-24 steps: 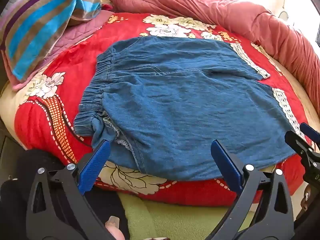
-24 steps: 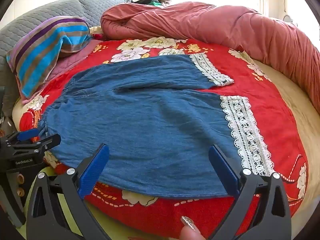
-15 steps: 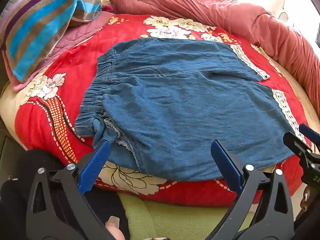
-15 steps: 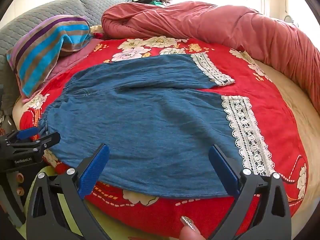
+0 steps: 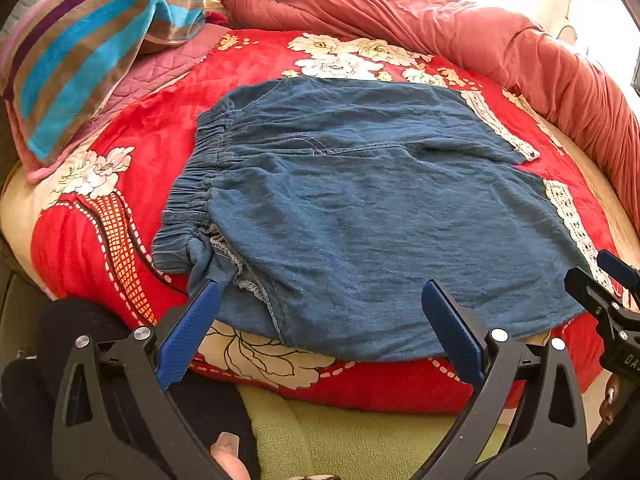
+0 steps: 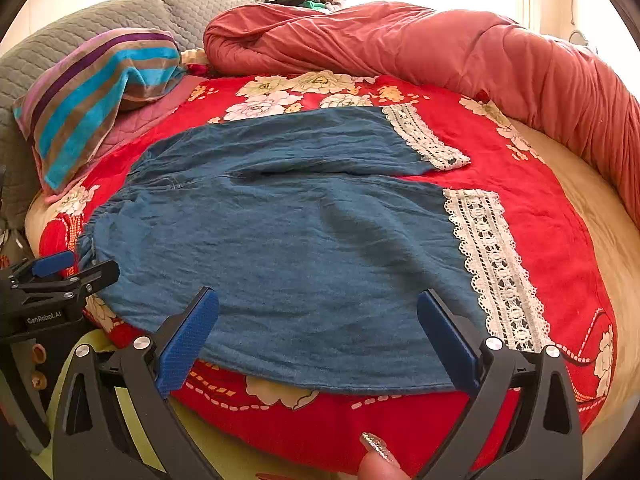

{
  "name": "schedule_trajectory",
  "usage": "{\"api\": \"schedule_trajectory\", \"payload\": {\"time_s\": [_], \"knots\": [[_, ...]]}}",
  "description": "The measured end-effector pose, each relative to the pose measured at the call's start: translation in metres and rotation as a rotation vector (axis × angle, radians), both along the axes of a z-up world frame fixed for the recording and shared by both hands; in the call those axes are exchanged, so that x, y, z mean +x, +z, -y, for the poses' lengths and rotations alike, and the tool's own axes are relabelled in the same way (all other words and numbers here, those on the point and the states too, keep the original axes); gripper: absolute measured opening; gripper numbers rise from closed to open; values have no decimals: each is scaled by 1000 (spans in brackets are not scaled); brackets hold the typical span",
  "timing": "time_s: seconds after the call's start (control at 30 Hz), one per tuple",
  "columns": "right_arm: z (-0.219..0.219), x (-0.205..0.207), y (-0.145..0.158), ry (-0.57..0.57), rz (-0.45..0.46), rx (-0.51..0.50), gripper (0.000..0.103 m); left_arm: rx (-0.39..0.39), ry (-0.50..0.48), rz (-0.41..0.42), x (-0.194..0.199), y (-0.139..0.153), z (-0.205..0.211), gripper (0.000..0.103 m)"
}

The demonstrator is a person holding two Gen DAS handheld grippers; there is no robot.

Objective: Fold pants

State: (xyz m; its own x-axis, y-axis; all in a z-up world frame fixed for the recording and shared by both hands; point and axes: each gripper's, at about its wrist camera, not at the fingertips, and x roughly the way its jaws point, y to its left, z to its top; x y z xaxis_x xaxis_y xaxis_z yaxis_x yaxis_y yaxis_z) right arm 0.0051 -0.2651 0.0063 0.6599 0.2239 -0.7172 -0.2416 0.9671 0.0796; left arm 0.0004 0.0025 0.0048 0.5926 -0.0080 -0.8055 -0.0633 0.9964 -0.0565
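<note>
A red floral blanket [image 6: 532, 208] covers the bed and fills nearly everything ahead of both tongs. Far beyond them, along the back and curving round to the right, lies a rolled salmon-pink quilt [image 6: 460, 48]. To the far left sits a striped pillow [image 5: 84, 52] in blue, brown and purple, resting on a pink quilted pad [image 5: 156, 72], with a grey quilted headboard [image 6: 100, 16] behind it.

The denim pants [image 5: 360, 208] lie spread flat on the blanket, directly ahead of both tongs. Their gathered elastic waistband [image 5: 192, 184] points left, just beyond the left tong's left finger, where a bunched corner of cloth hangs at the bed's near edge. The two legs run to the right and end in white lace cuffs [image 6: 492, 264]; the nearer cuff lies just beyond the right tong's right finger, the farther one well past it.

The left gripper [image 5: 320, 320] hangs with its blue pads spread wide, over the near hem beside the waistband. Its left fingertip appears to meet the bunched corner, though the view does not settle whether it touches. The right gripper [image 6: 318, 328] is likewise spread wide above the near edge of the front leg, gripping nothing. Each tong shows at the edge of the other's view.

A fingertip with a glittery nail [image 6: 376, 452] shows below the right tong.
</note>
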Motion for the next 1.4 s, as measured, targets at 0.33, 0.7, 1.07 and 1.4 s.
{"api": "schedule_trajectory", "payload": {"time_s": [0.33,0.7,1.07,1.4], "knots": [[2,0,0,-4,-2,3,99,0,0,3,-1,3,-2,94],[2,0,0,-1,-2,3,99,2,1,6,-2,4,-2,94],[0,0,0,8,-7,-7,99,3,2,7,-3,5,-3,94],[-4,3,-3,11,-15,-13,99,1,3,5,-4,8,-7,94]]}}
